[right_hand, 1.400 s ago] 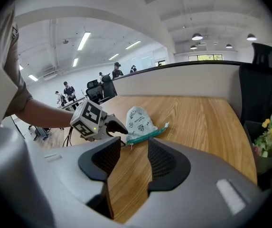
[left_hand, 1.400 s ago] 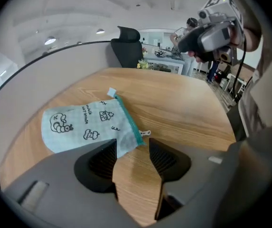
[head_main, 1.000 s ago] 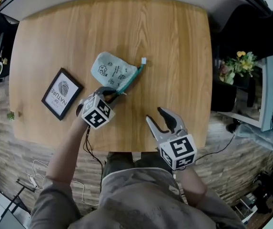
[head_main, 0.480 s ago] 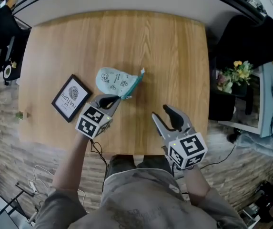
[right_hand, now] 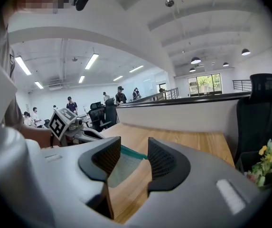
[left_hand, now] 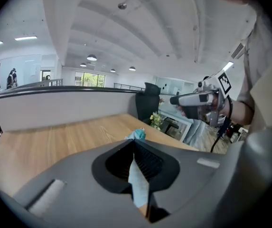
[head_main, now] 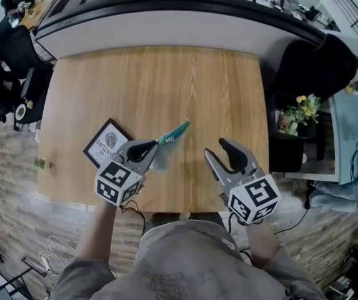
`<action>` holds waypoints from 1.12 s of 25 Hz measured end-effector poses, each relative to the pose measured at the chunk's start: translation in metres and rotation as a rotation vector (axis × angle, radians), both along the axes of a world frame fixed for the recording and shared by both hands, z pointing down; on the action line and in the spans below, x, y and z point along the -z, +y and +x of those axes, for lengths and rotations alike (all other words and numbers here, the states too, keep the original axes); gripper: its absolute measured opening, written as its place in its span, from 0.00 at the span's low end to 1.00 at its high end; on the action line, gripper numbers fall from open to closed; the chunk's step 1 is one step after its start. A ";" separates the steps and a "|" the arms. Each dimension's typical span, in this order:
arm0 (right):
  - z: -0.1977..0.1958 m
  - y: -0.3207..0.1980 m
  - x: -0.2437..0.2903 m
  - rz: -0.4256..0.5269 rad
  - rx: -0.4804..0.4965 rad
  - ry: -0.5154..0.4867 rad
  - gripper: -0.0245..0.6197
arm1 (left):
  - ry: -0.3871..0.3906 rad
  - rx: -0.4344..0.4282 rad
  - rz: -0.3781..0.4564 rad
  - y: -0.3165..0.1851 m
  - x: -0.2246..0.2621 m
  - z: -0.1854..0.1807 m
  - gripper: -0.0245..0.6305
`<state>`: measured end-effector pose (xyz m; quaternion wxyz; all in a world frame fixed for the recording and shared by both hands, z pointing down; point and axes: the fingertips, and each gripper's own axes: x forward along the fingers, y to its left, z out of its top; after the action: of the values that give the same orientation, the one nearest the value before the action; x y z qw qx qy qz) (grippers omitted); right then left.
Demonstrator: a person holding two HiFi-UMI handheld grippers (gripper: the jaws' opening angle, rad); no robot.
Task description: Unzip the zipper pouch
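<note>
With left tool [head_main: 146,148] clamped on the zipper pouch [head_main: 164,157] and right tool [head_main: 217,149] apart and empty, risk of losing that thin fabric pinch under a hard zipper tug.

Open-plan office is indicated. Strip lights [right_hand: 90,61] are mounted along a white ceiling. A black office chair [right_hand: 264,108] is parked behind a low partition [right_hand: 188,114]. More chairs and standing people [right_hand: 121,95] are seen further back. A wooden table [head_main: 154,86], a framed print [head_main: 109,141] and flowers [head_main: 300,108] are noted.
</note>
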<state>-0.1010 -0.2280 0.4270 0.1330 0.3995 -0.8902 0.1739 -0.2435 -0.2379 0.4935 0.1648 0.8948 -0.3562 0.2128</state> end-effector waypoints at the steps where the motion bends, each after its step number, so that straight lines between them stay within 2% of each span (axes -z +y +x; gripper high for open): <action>1: -0.001 0.001 0.011 0.017 0.005 -0.016 0.33 | 0.019 0.001 0.018 0.003 0.013 -0.001 0.05; 5: -0.004 0.005 0.055 0.074 0.036 -0.084 0.33 | 0.090 0.010 0.088 0.014 0.067 -0.002 0.05; 10: -0.013 0.018 0.097 0.164 0.103 -0.106 0.32 | 0.108 0.042 0.183 0.026 0.123 -0.018 0.05; 15: -0.019 0.035 0.112 0.197 0.196 -0.103 0.29 | 0.104 0.062 0.210 0.042 0.152 -0.024 0.05; 18: -0.028 0.043 0.112 0.195 0.297 -0.063 0.18 | 0.090 0.036 0.207 0.053 0.159 -0.017 0.05; 23: -0.052 0.059 0.112 0.212 0.455 0.028 0.18 | 0.062 -0.022 0.195 0.066 0.160 -0.005 0.05; 28: -0.075 0.075 0.111 0.279 0.623 0.150 0.18 | 0.061 -0.063 0.196 0.079 0.163 0.007 0.05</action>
<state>-0.1756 -0.1530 0.3163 0.1888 0.1348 -0.9723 -0.0283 -0.2369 -0.1593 0.3304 0.0806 0.9233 -0.3420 0.1549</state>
